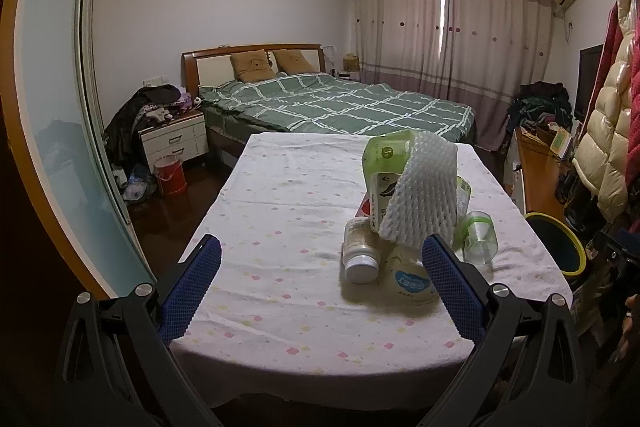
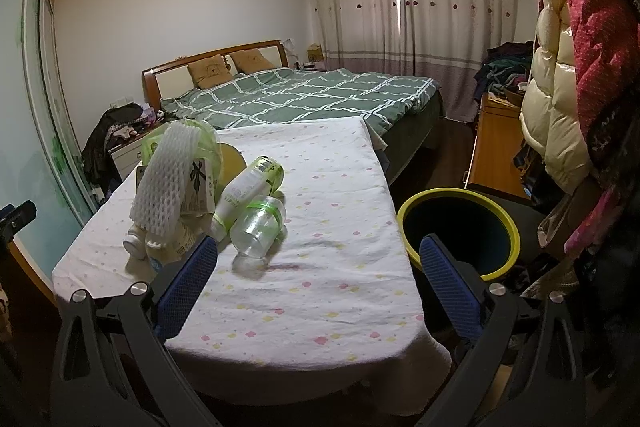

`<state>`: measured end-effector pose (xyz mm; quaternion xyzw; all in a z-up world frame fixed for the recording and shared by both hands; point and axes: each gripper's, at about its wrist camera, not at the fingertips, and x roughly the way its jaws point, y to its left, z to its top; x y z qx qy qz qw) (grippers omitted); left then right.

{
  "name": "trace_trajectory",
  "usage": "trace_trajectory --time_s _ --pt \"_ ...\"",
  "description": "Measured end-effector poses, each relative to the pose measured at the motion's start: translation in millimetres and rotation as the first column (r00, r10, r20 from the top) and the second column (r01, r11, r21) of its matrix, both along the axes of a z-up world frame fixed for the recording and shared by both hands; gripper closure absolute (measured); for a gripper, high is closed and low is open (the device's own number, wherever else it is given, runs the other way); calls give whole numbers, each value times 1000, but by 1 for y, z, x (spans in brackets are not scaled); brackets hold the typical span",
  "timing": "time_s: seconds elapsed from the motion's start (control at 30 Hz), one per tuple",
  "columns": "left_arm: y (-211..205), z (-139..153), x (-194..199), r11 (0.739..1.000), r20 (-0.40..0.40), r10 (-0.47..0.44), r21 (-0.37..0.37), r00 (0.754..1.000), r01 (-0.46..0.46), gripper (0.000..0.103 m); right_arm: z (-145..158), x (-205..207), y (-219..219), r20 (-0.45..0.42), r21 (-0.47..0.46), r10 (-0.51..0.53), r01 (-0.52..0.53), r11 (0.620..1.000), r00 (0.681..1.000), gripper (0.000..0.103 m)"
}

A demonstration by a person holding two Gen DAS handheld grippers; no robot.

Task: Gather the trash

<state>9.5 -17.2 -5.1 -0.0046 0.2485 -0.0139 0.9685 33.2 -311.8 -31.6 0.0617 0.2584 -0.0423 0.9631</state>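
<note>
Two grippers are hovering over the near end of the cloth-covered table (image 1: 280,195), both with jaws spread wide and holding nothing. The left gripper (image 1: 320,291) is facing the trash pile: white foam netting (image 1: 420,191) leaning on a green pouch (image 1: 386,151), with a white-capped bottle (image 1: 360,251) lying in front. The right gripper (image 2: 318,287) is showing more: a clear bottle (image 2: 258,227) lying on its side, and the yellow-rimmed bin (image 2: 460,227) standing just beside the table's right edge, which the left view is mostly cutting off.
</note>
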Motion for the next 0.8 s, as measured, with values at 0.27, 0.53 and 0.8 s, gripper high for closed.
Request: trace_trajectory --time_s 0.27,0.53,0.8 --pt "1 -1 1 1000 -2 -1 1 1000 1 4 -1 2 1 -2 -1 1 -1 1000 1000 6" --pt "0 -3 3 1000 -9 -3 4 1000 3 4 -1 2 1 -3 -2 -1 1 1000 1000 6" --pt "4 -9 17 1000 -23 5 0 1000 -5 4 2 30 11 -15 6 59 -59 998 998 6"
